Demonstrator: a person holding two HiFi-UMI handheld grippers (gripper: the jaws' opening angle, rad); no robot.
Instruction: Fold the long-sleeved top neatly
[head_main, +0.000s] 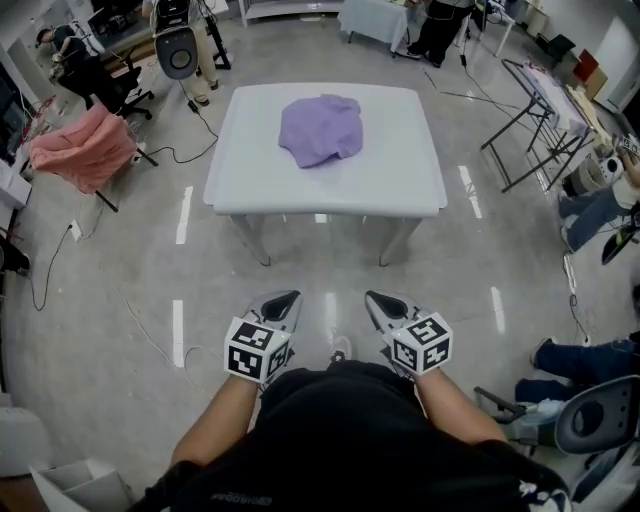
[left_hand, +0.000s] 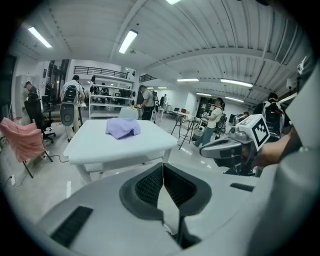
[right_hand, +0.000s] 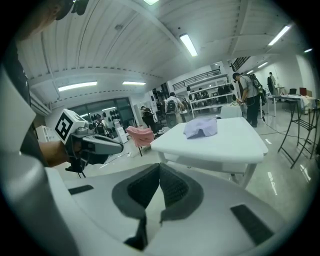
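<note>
So the purple long-sleeved top (head_main: 320, 130) is sitting in a crumpled heap on the white table (head_main: 400, 185). It's a bit past the middle toward the far side, with bare tabletop all round it, so it's well inside every edge. The table is dead ahead at 12 o'clock, well apart from both grippers, with a wide stretch of shiny floor (head_main: 320, 265) between them and its near edge. The left gripper (head_main: 284, 298) and right gripper (head_main: 377, 298) are held low, just in front of the person's body, side by side and both pointing at that near edge. In each gripper view the jaws are together, pad against pad, gripping nothing. Around the table, a pink cloth (head_main: 85, 148) is draped over a frame at 10 o'clock, off the left edge, and a black cable (head_main: 185, 155) trails across the floor between them. A metal folding rack (head_main: 540, 120) stands at 2 o'clock, with a strip of floor between it and the right edge. Someone's legs in jeans (head_main: 592, 212) poke in at 3 o'clock.
</note>
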